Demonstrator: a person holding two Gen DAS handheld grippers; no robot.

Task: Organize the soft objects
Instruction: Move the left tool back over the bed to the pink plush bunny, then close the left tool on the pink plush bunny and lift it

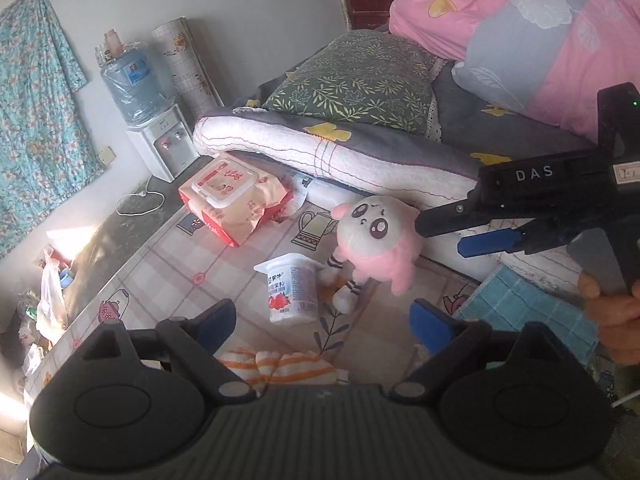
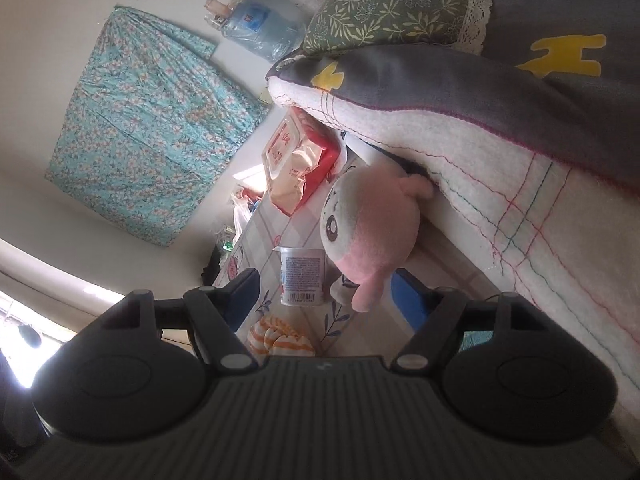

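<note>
Left claw point(image 1: 320, 326) agape, empty; right claw point(image 2: 324, 300) likewise; fuzzy pink plush point(image 1: 378, 236) apparently untouched

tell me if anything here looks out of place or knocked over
The yogurt cup is the odd one out: a hard container standing upright among the soft things, right beside the pink plush toy, which slumps against the bed edge. Nothing looks spilled or damaged.

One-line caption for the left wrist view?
Open left gripper above striped cloth; open right gripper nears pink plush.
</note>
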